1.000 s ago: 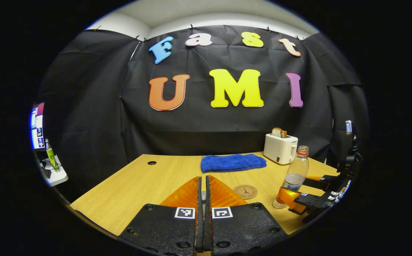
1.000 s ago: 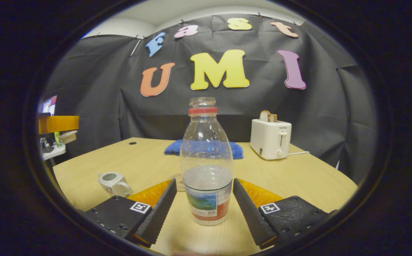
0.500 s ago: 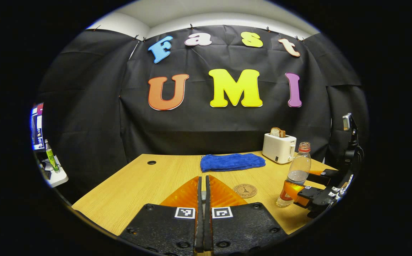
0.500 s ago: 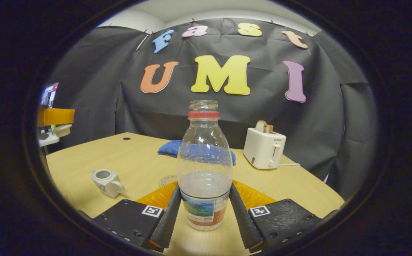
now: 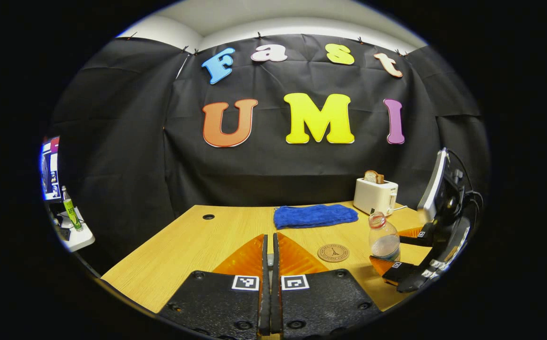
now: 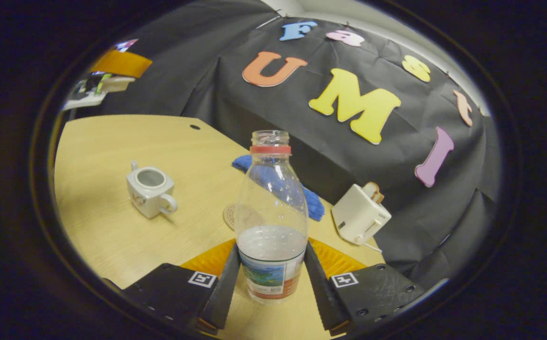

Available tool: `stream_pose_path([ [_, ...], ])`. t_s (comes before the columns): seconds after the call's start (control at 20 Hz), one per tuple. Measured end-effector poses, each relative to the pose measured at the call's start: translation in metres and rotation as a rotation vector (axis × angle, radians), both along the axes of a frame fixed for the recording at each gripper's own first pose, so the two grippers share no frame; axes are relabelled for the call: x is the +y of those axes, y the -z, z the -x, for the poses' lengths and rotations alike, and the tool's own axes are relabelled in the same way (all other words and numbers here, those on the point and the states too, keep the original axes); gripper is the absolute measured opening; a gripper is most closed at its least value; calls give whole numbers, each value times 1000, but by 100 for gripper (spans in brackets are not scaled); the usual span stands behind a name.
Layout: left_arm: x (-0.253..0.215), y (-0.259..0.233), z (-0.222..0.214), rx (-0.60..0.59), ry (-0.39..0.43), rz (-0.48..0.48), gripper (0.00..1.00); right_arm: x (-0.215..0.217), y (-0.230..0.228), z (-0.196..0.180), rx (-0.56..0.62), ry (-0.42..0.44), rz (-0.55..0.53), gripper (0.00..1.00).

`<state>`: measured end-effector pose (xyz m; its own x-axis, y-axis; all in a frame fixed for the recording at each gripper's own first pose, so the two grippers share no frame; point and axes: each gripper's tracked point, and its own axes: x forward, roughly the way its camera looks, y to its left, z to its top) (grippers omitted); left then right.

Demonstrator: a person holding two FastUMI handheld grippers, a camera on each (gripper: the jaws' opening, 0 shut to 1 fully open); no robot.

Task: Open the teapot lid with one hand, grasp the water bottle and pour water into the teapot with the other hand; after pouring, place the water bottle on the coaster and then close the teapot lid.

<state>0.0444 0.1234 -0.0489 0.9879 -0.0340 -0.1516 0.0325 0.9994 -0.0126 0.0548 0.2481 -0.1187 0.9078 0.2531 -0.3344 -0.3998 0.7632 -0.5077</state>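
Note:
My right gripper (image 6: 272, 250) is shut on the lower body of a clear water bottle (image 6: 272, 208), capless with a red neck ring and about a third full. In the left gripper view the bottle (image 5: 384, 236) hangs tilted above the table's right side, held by that right gripper (image 5: 403, 257). A white teapot (image 6: 150, 186) stands open on the table, left of the bottle. My left gripper (image 5: 269, 264) is shut on the small knob of the teapot lid (image 6: 113, 84), which it holds high at the far left. A round brown coaster (image 5: 333, 253) lies between the two grippers.
A blue towel (image 5: 315, 216) lies at the back of the wooden table (image 5: 193, 245), and a white toaster (image 5: 375, 196) with bread stands at the back right. Off the table's left edge is a side shelf with a green bottle (image 5: 70, 212).
My right gripper shut on the bottle, then lifted it off the table and rolled to a tilt, with the teapot now nearer in its view. The left gripper stayed put, still shut.

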Motion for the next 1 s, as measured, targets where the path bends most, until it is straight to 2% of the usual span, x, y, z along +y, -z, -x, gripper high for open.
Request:
stream_pose_path([
  [0.2, 15, 0, -1, 4, -19, 22, 3, 15, 12, -3, -85, -21, 256, 73],
  [0.4, 25, -3, 2, -2, -29, 33, 3, 33, 17, -5, -193, -61, 456, 73],
  [1.0, 39, -6, 3, -10, -43, 23, 3, 49, -12, -8, -469, -89, 784, 74],
])
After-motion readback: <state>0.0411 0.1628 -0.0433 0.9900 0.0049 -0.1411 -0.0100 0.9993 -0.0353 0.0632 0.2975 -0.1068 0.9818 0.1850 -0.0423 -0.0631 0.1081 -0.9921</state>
